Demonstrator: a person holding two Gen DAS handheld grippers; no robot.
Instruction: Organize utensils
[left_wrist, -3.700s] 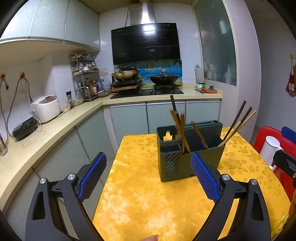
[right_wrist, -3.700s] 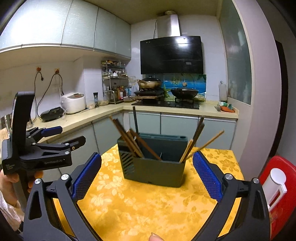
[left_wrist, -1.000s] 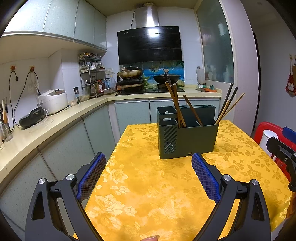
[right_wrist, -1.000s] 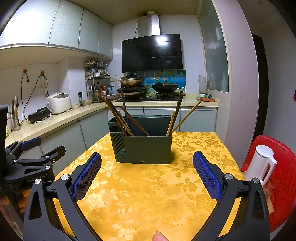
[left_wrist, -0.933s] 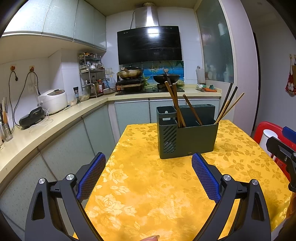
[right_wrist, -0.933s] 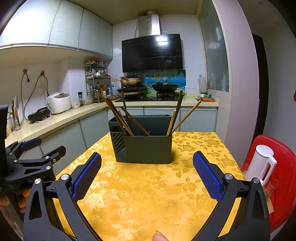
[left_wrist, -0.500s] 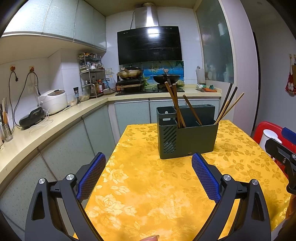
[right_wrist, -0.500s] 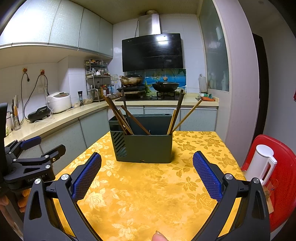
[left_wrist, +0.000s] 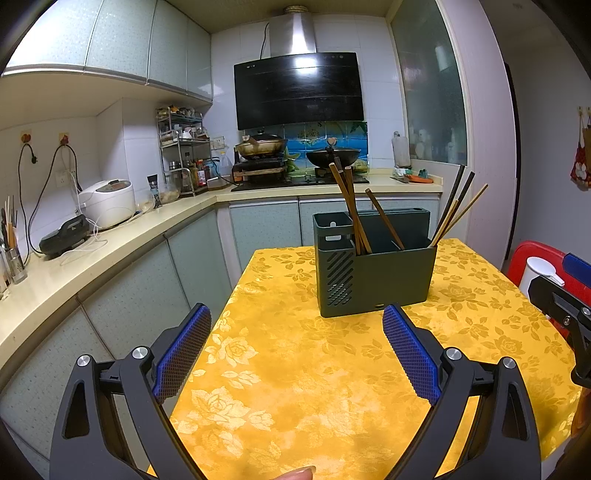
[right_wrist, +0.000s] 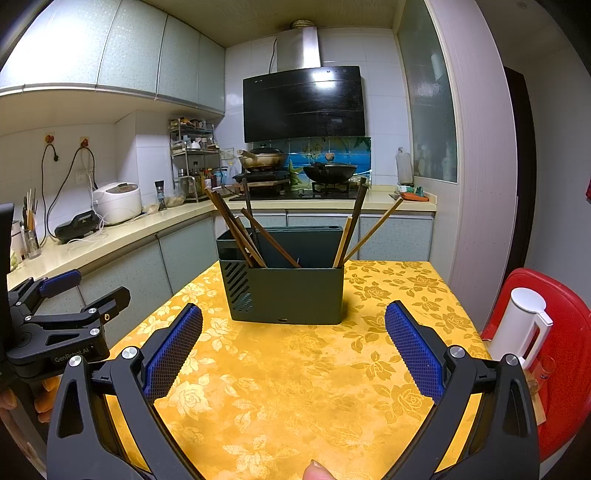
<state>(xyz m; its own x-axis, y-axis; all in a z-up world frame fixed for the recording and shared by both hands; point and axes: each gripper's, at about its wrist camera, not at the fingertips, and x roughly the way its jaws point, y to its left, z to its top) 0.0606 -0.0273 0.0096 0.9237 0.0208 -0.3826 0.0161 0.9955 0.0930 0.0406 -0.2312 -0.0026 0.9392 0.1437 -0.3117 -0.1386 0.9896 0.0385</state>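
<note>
I am over a table dressed in a yellow cloth with a gold rose pattern (left_wrist: 295, 369), set in a narrow kitchen with pale green cabinets, a cream L-shaped counter (left_wrist: 122, 243) along the left wall and back, and a black range hood (left_wrist: 299, 90) above two woks on the stove. My left gripper (left_wrist: 295, 350) has its blue-padded jaws spread wide with nothing between them, hovering above the near part of the cloth; my right gripper (right_wrist: 293, 341) is likewise spread apart and empty. The dark green utensil holder (left_wrist: 373, 273) stands upright toward the far end of the table, ahead of both pairs of jaws and well apart from them. Wooden and dark chopsticks (left_wrist: 352, 210) lean left in its left section, and another bunch (right_wrist: 356, 229) leans out to the right at its right end. The cloth between me and the holder is bare. The table's left edge drops toward the lower cabinets; on the right, a red chair (right_wrist: 565, 354) with a white kettle (right_wrist: 524, 325) sits just beside the table edge.
</note>
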